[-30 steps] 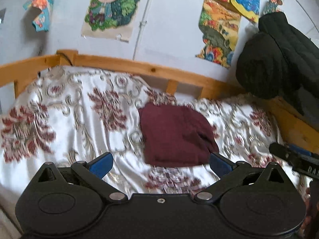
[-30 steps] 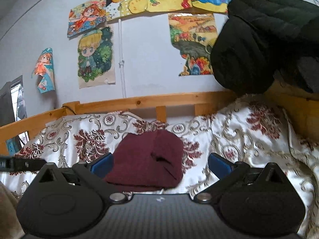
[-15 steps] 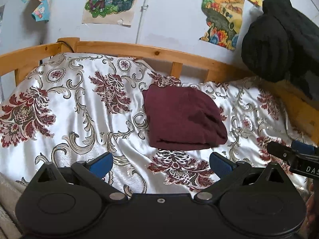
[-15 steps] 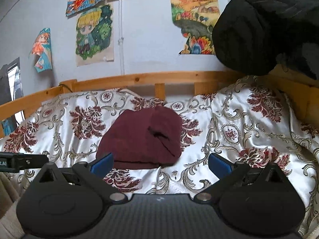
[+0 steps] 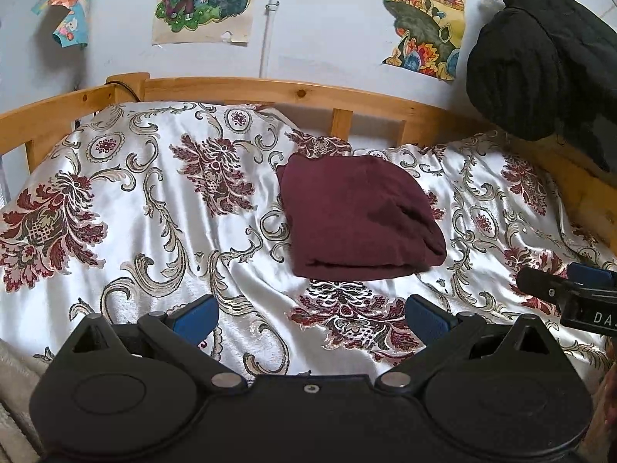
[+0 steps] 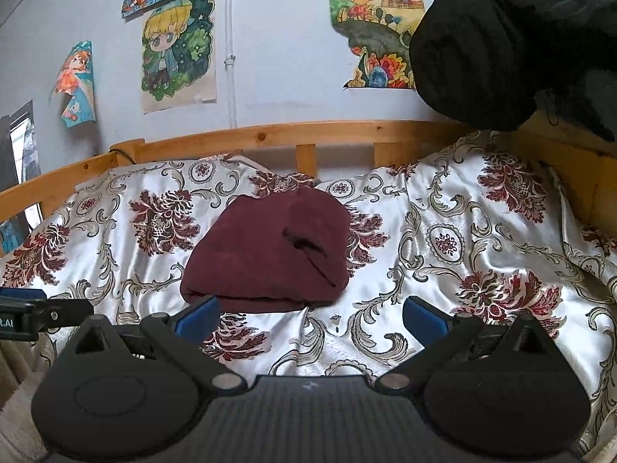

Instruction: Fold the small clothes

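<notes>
Left wrist view: the left gripper (image 5: 310,318) hangs above the patterned bedspread (image 5: 154,208) with its 2 blue fingertips (image 5: 196,316) spread wide and nothing between them. Ahead of it and slightly to its right lies the maroon garment (image 5: 358,216), a compact, roughly rectangular bundle with a doubled edge along the side nearest the gripper; it rests flat on the bedspread and is clear of both fingertips. At the far right edge of this view the tip of the right gripper (image 5: 559,289) shows, likewise apart from the cloth. Behind the garment runs the wooden bed rail (image 5: 239,88), and a dark jacket (image 5: 540,58) hangs to the upper right. Right wrist view: the right gripper (image 6: 310,314) is also wide apart and empty, with the garment ahead and to its left, its near edge just beyond the left fingertip (image 6: 198,316) though whether they touch cannot be told. From this side a loose pocket of cloth shows on the bundle's right flank, so the fold is not fully tidy. Judged from both views, this garment is essentially folded and released; what may remain is flattening that pocket or moving on to another piece, though no other small garment is visible on the bedspread.
</notes>
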### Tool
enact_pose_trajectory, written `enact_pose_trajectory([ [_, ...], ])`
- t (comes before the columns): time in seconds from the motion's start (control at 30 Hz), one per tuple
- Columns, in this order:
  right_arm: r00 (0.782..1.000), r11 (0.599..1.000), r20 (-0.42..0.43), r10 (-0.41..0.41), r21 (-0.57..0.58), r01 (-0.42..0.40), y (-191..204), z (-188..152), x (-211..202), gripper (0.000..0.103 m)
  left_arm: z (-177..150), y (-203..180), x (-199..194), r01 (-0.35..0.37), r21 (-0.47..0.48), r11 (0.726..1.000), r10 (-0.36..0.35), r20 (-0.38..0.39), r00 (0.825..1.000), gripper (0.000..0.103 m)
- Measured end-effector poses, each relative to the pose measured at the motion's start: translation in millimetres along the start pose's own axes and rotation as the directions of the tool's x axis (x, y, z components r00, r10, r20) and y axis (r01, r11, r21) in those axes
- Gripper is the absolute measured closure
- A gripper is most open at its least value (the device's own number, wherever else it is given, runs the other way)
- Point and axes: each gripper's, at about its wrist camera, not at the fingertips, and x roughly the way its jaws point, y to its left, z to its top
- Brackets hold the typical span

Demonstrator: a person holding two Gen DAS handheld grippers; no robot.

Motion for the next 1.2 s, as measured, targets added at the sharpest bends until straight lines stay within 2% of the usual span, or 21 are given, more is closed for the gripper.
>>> enact_pose_trajectory([
  [1.2, 1.0, 1.0, 0.003, 0.0, 0.003, 0.0, 0.1, -0.6, -0.5, 0.0, -1.0, -1.8, 0.1, 0.001, 0.011, 1.0, -0.001, -0.008, 1.0, 0.001],
])
